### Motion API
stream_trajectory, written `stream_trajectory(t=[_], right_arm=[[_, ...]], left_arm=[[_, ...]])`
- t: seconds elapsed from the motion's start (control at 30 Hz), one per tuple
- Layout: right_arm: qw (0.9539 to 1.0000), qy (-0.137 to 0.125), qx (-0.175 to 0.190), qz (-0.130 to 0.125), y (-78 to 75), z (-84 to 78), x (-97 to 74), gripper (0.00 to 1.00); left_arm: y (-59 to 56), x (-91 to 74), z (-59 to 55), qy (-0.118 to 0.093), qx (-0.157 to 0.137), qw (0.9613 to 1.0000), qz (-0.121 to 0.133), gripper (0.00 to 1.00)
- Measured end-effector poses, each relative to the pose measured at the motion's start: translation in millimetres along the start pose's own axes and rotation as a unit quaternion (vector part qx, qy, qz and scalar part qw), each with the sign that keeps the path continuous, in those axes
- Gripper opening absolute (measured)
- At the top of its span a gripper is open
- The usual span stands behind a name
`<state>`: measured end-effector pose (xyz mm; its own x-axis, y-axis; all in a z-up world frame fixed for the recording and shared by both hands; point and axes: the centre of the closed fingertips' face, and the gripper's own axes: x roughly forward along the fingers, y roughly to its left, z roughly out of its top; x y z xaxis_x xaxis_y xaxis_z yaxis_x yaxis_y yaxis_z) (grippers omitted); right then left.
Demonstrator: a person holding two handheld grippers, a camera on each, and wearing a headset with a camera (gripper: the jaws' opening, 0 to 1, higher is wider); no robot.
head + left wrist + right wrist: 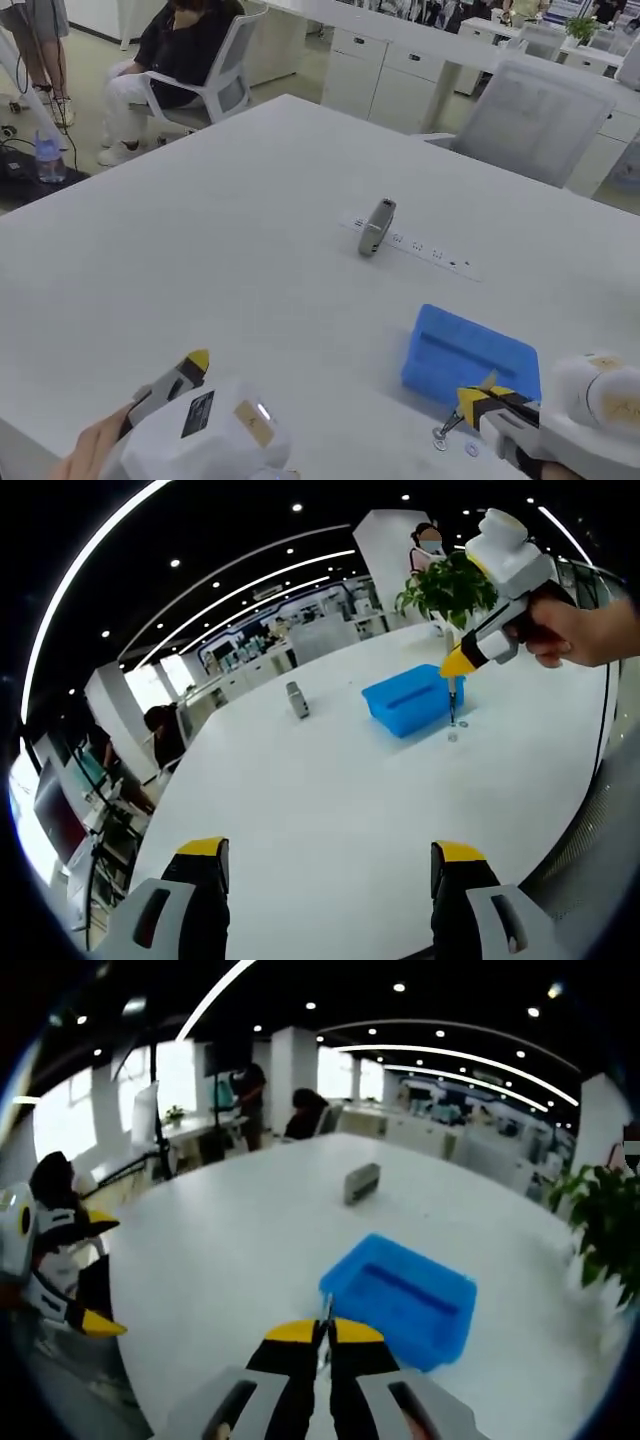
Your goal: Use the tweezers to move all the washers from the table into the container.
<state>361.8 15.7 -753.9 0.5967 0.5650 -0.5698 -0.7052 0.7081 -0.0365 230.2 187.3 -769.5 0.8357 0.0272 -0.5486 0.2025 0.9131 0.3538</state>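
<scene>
Beside the container [470, 350], right tool [478, 402] clamps tweezers [452, 698] while left tool [330, 850] gapes.

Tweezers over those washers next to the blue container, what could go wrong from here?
The washers are small and lie on the smooth table, so the tweezers clamped in the right gripper may skid off or flick one away. A pinched washer could also slip free before it clears the wall of the blue container.
</scene>
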Motion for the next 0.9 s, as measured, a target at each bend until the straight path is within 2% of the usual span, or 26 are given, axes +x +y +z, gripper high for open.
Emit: stream_trajectory(t=[0.23,0.47,0.63,0.8,0.87,0.9], right_arm=[[1.0000,-0.008,-0.005,-0.002,-5.6,9.8,-1.7,0.00],[0.9996,-0.023,-0.010,-0.013,-17.6,24.2,-1.6,0.00],[0.9993,-0.032,-0.007,-0.020,-28.3,34.6,1.7,0.00],[0.9991,-0.038,-0.001,-0.021,-32.2,44.9,6.8,0.00],[0.9983,-0.044,-0.019,-0.034,-37.4,48.5,9.5,0.00],[0.9983,-0.044,-0.020,-0.033,-36.7,49.7,10.6,0.00]], left_arm=[[-0.5,0.2,-0.4,0.001,0.002,1.0000,-0.001,0.84],[-0.3,0.5,-1.4,0.003,0.003,1.0000,0.000,0.84],[-0.1,0.5,-1.6,0.004,0.003,1.0000,0.001,0.83],[-0.4,0.7,-2.4,0.007,0.004,1.0000,0.001,0.83],[-0.7,0.8,-2.7,0.007,0.005,1.0000,0.001,0.83],[-0.7,0.8,-2.8,0.008,0.005,1.0000,0.001,0.83]])
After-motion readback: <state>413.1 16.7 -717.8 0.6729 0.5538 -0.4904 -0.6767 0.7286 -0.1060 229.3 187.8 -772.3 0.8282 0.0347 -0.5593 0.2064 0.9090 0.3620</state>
